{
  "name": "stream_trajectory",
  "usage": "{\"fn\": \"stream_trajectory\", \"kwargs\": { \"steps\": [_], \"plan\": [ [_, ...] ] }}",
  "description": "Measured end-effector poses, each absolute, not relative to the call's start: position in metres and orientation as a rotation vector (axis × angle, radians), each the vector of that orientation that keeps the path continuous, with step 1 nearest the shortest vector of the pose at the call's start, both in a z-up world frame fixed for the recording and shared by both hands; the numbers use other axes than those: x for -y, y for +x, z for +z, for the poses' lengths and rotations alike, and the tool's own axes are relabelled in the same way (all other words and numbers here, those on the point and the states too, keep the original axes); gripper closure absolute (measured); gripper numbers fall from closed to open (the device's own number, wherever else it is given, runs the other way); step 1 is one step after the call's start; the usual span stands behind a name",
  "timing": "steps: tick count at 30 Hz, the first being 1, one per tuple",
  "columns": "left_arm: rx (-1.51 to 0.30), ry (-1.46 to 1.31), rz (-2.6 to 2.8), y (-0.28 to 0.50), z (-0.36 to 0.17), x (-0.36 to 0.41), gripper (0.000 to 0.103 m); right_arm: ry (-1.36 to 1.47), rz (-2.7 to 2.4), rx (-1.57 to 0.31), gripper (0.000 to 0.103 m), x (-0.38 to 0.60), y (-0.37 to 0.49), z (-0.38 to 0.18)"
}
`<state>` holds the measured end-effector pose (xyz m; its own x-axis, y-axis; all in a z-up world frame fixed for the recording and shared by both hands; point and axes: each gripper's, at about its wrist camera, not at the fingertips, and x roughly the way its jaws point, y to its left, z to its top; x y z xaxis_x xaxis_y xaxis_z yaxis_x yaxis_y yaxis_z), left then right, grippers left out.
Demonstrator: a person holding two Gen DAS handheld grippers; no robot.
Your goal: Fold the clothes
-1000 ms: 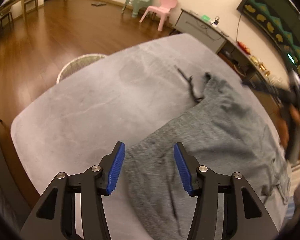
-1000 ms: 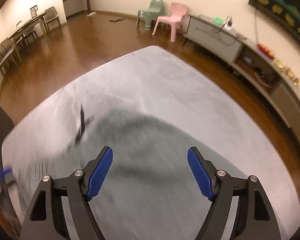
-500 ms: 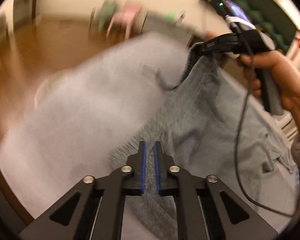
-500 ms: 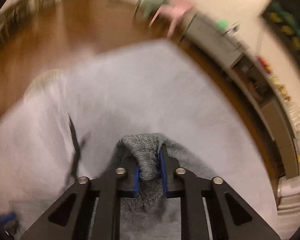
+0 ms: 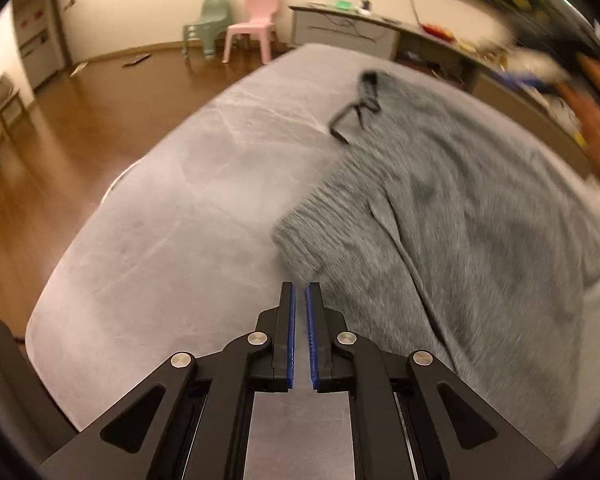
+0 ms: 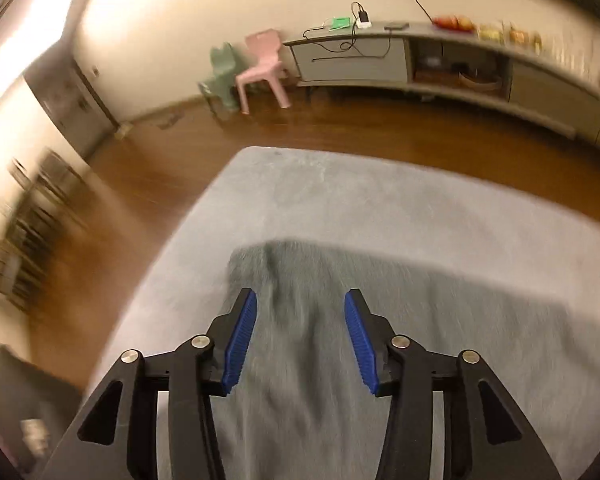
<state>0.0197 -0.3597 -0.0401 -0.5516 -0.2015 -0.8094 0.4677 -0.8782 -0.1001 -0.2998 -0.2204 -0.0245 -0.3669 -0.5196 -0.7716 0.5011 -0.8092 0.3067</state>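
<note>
**A:** Where is your garment?

**B:** Your grey fleecy knit garment (image 5: pixel 472 216) lies spread on the pale grey marbled table (image 5: pixel 172 208), filling its right half in the left wrist view. Its ribbed cuff end (image 5: pixel 320 224) points toward your left gripper, and a dark drawstring (image 5: pixel 354 114) trails off its far edge onto the tabletop. In the right wrist view the same garment (image 6: pixel 340 280) lies under your gripper, its far edge straight across the table (image 6: pixel 380 192); that view is motion-blurred.

**A:** And your grippers?

**B:** Your left gripper (image 5: pixel 300 292) has its blue pads (image 5: pixel 290 328) drawn nearly together with only a thin slit between, and no cloth sits in it; its tips hang just beside the ribbed cuff end. Your right gripper (image 6: pixel 300 308) has its blue pads (image 6: pixel 240 336) spread wide, with the grey fabric visible below the gap and nothing held.

**A:** What lies around the table?

**B:** Brown wooden floor (image 5: pixel 60 128), then a small pink plastic chair (image 5: pixel 254 20) beside a small green plastic chair (image 5: pixel 206 22) at the cream wall, and a long grey low cabinet (image 6: pixel 400 60) with small items on top.
</note>
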Motion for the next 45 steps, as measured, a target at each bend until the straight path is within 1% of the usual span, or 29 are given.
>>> {"fn": "stream_trajectory", "kwargs": {
  "steps": [2, 4, 6, 7, 11, 13, 15, 18, 19, 21, 23, 26, 28, 29, 30, 31, 33, 38, 40, 43, 45],
  "plan": [
    [-0.466, 1.122, -2.476, 0.025, -0.026, 0.358, 0.092, 1.224, -2.252, -0.013, 0.051, 0.158, -0.276, -0.015],
    [-0.477, 1.055, -2.549, 0.024, -0.013, 0.350, 0.086, 1.230, -2.342, -0.069, 0.040, 0.091, -0.251, -0.013],
    [-0.490, 1.090, -2.592, 0.014, -0.014, 0.342, 0.079, 1.279, -2.454, -0.136, 0.040, 0.019, -0.226, -0.024],
    [-0.485, 1.138, -2.575, 0.009, -0.020, 0.340, 0.078, 1.331, -2.489, -0.155, 0.040, -0.019, -0.210, -0.030],
    [-0.465, 1.327, -2.497, -0.013, -0.045, 0.331, 0.078, 1.567, -2.552, -0.117, 0.040, -0.166, -0.139, -0.066],
    [-0.484, 1.374, -2.424, -0.011, -0.058, 0.337, 0.077, 1.660, -2.619, -0.104, 0.040, -0.235, -0.109, -0.078],
    [-0.493, 1.355, -2.391, 0.001, -0.059, 0.339, 0.077, 1.772, -2.671, -0.021, 0.040, -0.299, -0.089, -0.086],
    [-0.401, 1.323, -2.299, 0.011, -0.058, 0.343, 0.072, 1.907, -2.691, 0.150, 0.040, -0.386, -0.065, -0.094],
    [-0.394, 1.315, -2.271, 0.012, -0.058, 0.345, 0.072, 1.907, -2.682, 0.230, 0.040, -0.408, -0.058, -0.096],
    [-0.415, 1.310, -2.240, 0.012, -0.056, 0.345, 0.072, 1.884, -2.656, 0.397, 0.044, -0.447, -0.044, -0.101],
    [-0.443, 1.288, -2.229, 0.013, -0.047, 0.339, 0.074, 1.779, -2.627, 0.489, 0.044, -0.461, -0.033, -0.096],
    [-0.483, 1.185, -2.302, 0.022, -0.022, 0.323, 0.074, 1.586, -2.672, 0.520, 0.044, -0.465, -0.012, -0.080],
    [-0.554, 1.157, -2.382, 0.019, -0.012, 0.313, 0.067, 1.481, -2.685, 0.576, 0.044, -0.469, -0.002, -0.076],
    [-0.572, 1.172, -2.400, 0.016, -0.013, 0.308, 0.066, 1.463, -2.678, 0.592, 0.045, -0.470, 0.000, -0.076],
    [-0.569, 1.210, -2.394, 0.011, -0.018, 0.303, 0.066, 1.485, -2.682, 0.556, 0.047, -0.469, -0.002, -0.080],
    [-0.566, 1.249, -2.388, 0.007, -0.023, 0.299, 0.066, 1.524, -2.668, 0.487, 0.051, -0.467, -0.006, -0.088],
    [-0.555, 1.335, -2.348, -0.001, -0.037, 0.292, 0.066, 1.536, -2.669, 0.410, 0.054, -0.467, -0.021, -0.095],
    [-0.527, 1.353, -2.247, -0.002, -0.045, 0.291, 0.067, 1.549, -2.703, 0.274, 0.055, -0.466, -0.060, -0.099],
    [-0.563, 1.324, -2.272, 0.001, -0.037, 0.286, 0.067, 1.534, -2.731, 0.260, 0.055, -0.465, -0.057, -0.092],
    [-0.569, 1.282, -2.341, 0.000, -0.023, 0.271, 0.067, 1.411, -2.694, 0.326, 0.055, -0.461, -0.031, -0.079],
    [-0.531, 1.312, -2.345, -0.023, -0.028, 0.263, 0.066, 1.471, -2.643, 0.230, 0.055, -0.453, -0.032, -0.094]
  ]
}}
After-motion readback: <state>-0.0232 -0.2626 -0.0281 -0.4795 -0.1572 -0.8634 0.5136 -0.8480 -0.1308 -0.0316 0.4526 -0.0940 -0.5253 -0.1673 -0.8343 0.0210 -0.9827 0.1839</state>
